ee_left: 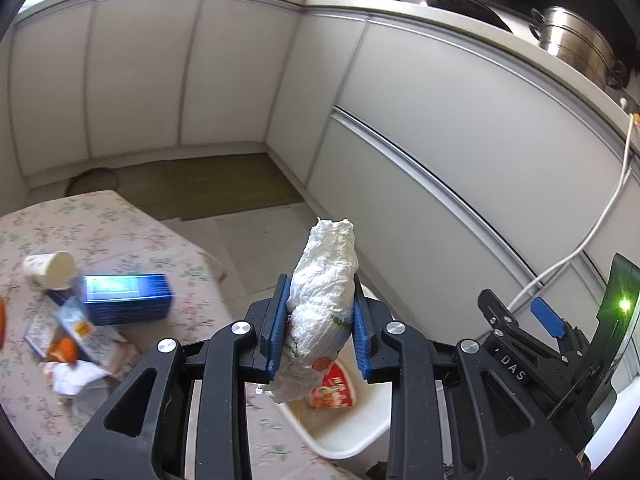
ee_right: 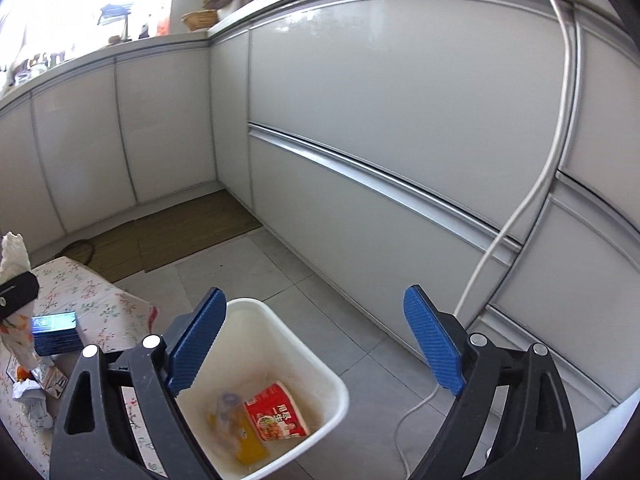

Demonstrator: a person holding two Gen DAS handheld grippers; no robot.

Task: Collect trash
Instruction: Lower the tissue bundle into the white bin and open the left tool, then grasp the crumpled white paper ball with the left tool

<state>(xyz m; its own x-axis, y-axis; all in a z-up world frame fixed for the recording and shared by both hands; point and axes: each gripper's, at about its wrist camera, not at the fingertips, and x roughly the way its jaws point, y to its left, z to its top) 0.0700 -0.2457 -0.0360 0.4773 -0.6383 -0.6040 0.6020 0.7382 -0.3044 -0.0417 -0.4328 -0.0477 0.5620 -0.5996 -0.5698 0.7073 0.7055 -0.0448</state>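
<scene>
In the left wrist view, the left tool (ee_left: 320,320) sits at lower centre with its blue pads clamped on a crumpled white paper towel (ee_left: 324,300), which sticks up past the fingertips and hangs down below them. Behind and under the towel is the white trash bin (ee_left: 344,444), with a red instant-noodle cup (ee_left: 334,388) lying inside. At the left of the frame a counter covered by a floral cloth (ee_left: 120,224) carries more trash — a tipped white paper cup (ee_left: 48,270), a blue box (ee_left: 128,298), orange peel (ee_left: 64,350) and a crumpled wrapper (ee_left: 76,378). The right tool (ee_left: 548,316) shows at the right edge of this view. In the right wrist view, the right tool (ee_right: 316,340) stands wide open with nothing between its blue pads, held over the white bin (ee_right: 280,320) at lower centre. Inside the bin lie the red noodle cup (ee_right: 276,412) and a yellow packet (ee_right: 248,444), beside a blurred pale item I cannot identify. A white cable (ee_right: 520,216) runs down the grey cabinet fronts (ee_right: 400,100) at the right to the tiled floor (ee_right: 280,264). The towel (ee_right: 14,252) held by the left tool appears at the far left edge — above the cloth-covered counter (ee_right: 100,296) and the blue box (ee_right: 54,332).
</scene>
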